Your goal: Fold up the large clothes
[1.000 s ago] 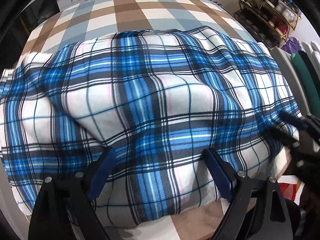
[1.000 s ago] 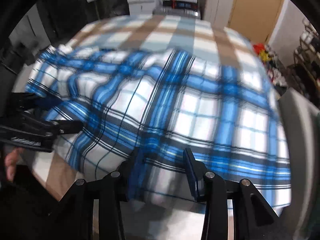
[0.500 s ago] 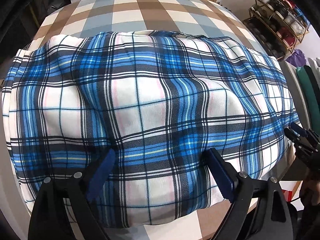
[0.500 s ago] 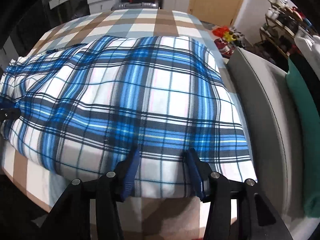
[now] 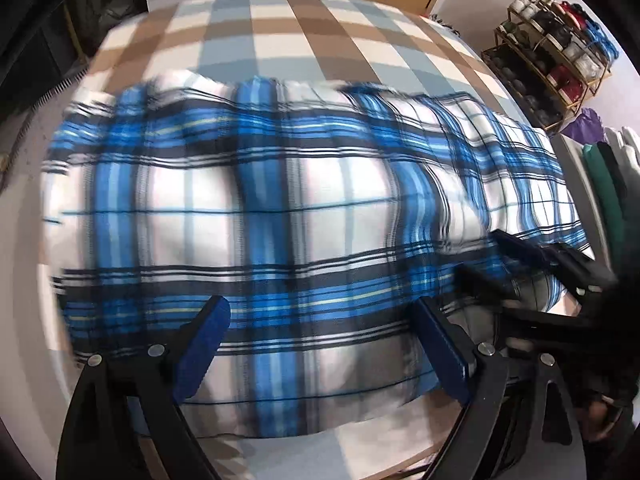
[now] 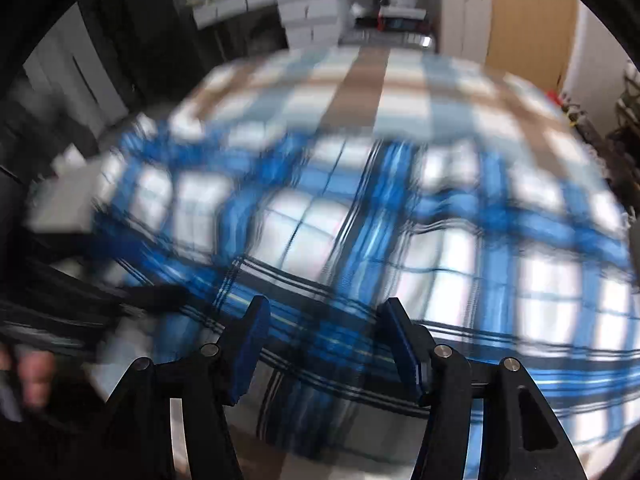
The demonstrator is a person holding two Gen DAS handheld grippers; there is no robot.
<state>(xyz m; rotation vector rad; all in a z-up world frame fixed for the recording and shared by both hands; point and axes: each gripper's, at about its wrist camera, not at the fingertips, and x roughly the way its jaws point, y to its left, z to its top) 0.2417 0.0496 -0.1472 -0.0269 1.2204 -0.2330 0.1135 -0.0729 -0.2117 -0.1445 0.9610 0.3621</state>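
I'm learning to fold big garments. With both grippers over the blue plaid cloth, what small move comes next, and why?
Probably close both grippers on the near hem. The left gripper and right gripper stand open, the right's jaws just opening, and the plaid cloth lies flat on the bed.

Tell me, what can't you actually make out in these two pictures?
- Blue plaid cloth: its weave and folds are smeared by motion blur in both views, so the kind of garment is unclear.
- Its near edge in the right wrist view: hidden behind the right hand-held gripper.
- Shoe rack: items too small, cut off by the left view's rim.
- Person's fingers: blurred.
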